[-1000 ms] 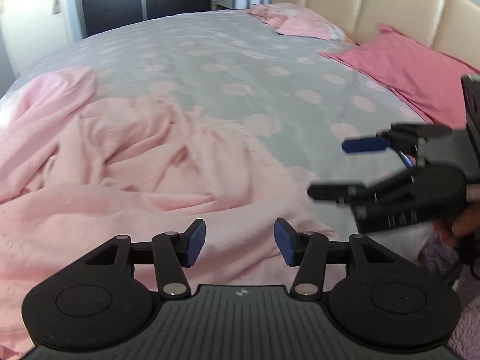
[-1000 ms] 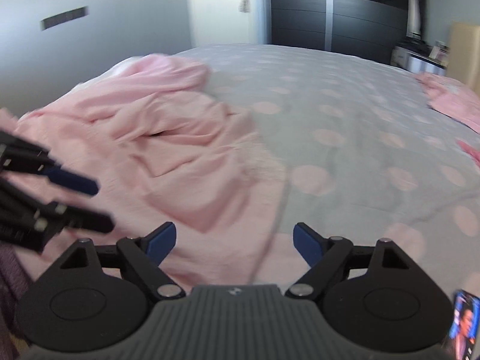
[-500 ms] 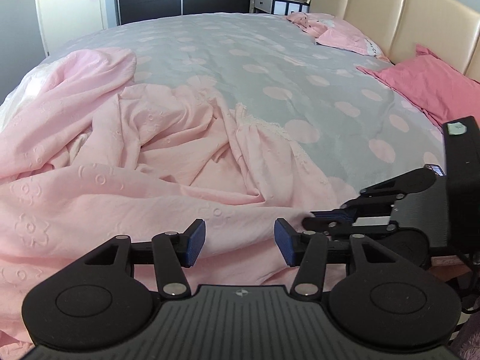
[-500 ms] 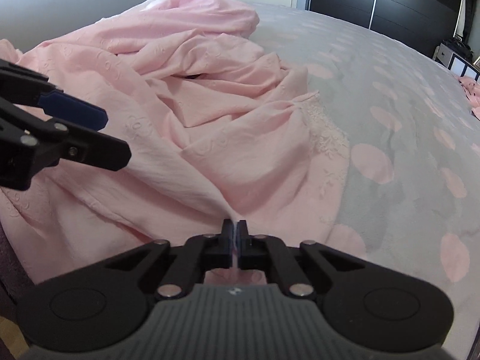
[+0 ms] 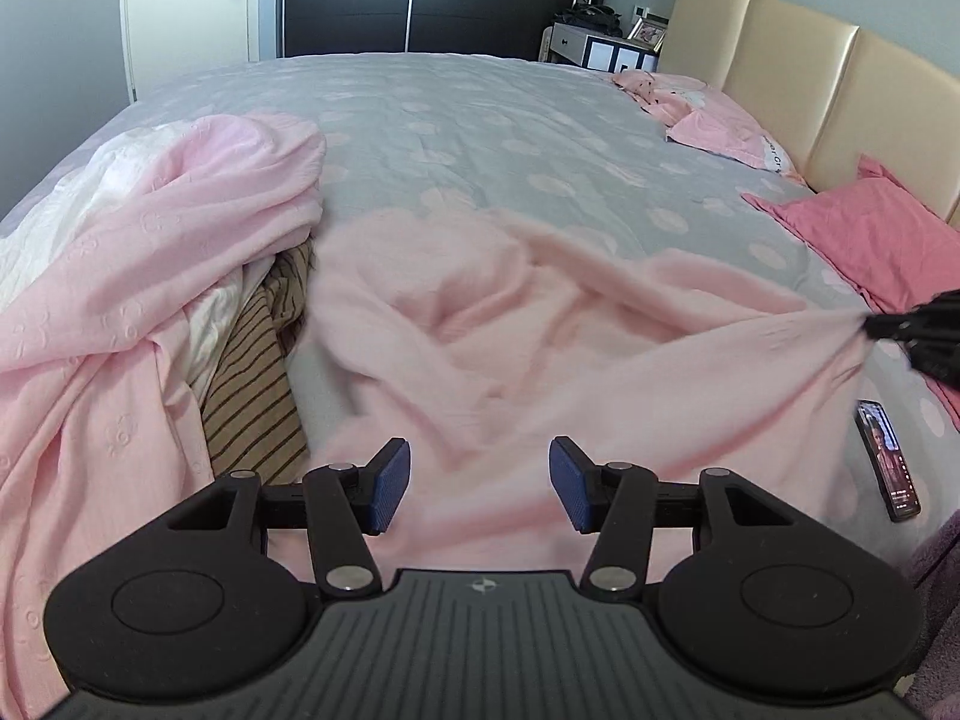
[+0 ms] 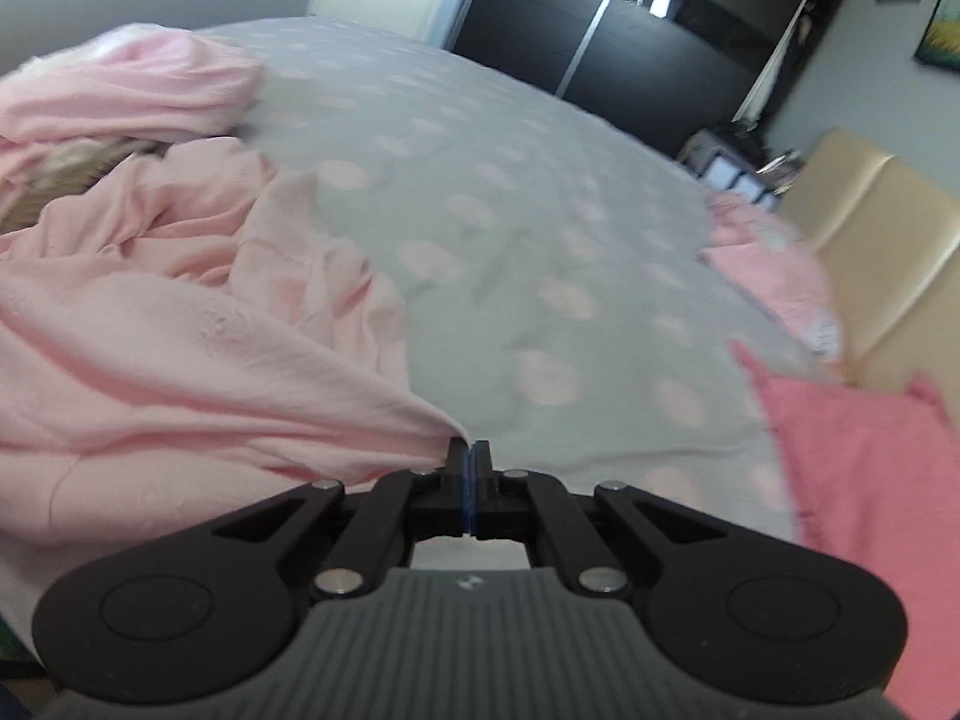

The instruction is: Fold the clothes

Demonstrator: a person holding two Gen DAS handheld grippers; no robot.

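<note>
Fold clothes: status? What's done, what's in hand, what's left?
Done: nothing folded; the pink garment lies crumpled on the bedspread.
In hand: right gripper is shut on one edge of it, pulling it taut. Left gripper is open, holding nothing.
Left: spread and fold it, then the striped garment and the pink pile.

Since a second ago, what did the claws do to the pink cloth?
The right claw snapped shut on the pink cloth and pulled its edge out to the right, uncovering a striped cloth. The left claw stayed open, holding nothing.
</note>
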